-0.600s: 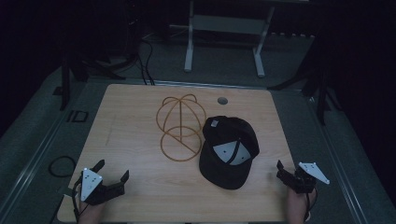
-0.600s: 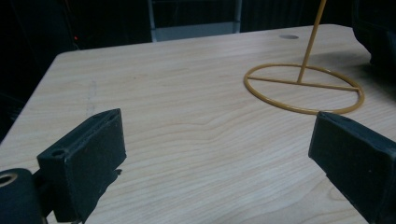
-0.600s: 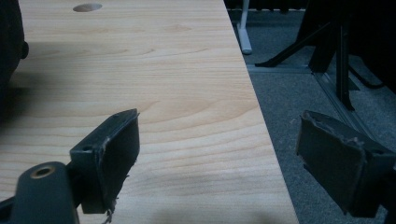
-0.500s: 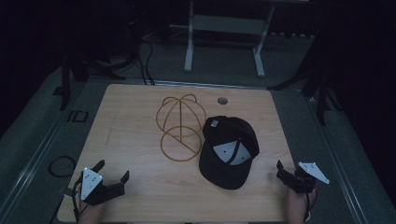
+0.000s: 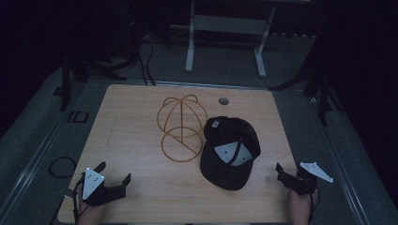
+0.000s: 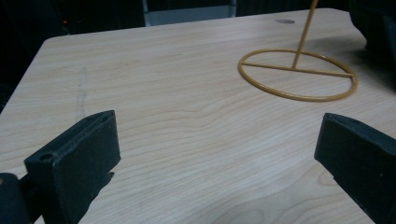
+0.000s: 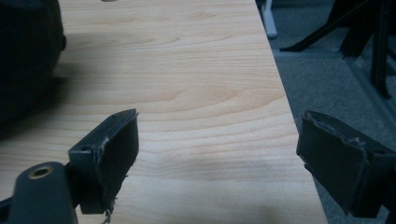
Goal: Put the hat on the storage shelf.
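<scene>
Table [image 5: 141, 140]: light wood grain, rounded corners, 1 small round grommet hole [image 5: 223, 101] near the far edge.

Item 1, wire hat stand [image 5: 181, 127]: gold-coloured, a flat ring base crossed by 1 bar, an upright rod rising from it and a dome of curved wires on top. Stands upright near the middle of the table, slightly toward the far side. In the left gripper view its ring base [image 6: 297, 75] lies ahead and to the right, well apart from the tongs.

Item 2, black cap [image 5: 230, 152]: lies upside down just right of the stand, its edge touching or nearly touching the ring base; which, cannot be told. Pale lining and a small label show inside the crown; the brim points toward the near edge. In the right gripper view its dark bulk [image 7: 25, 60] sits at the far left.

Item 3, left tongs [image 5: 112, 179]: at the near left corner of the table, held in a hand, grey 3-cornered plate on top. Released, both jaws spread wide, bare wood between them, nothing gripped.

Item 4, right tongs [image 5: 281, 172]: at the near right edge, near the cap's brim but apart from it. Released, jaws wide apart, nothing between them; the pads look worn and frayed.
</scene>
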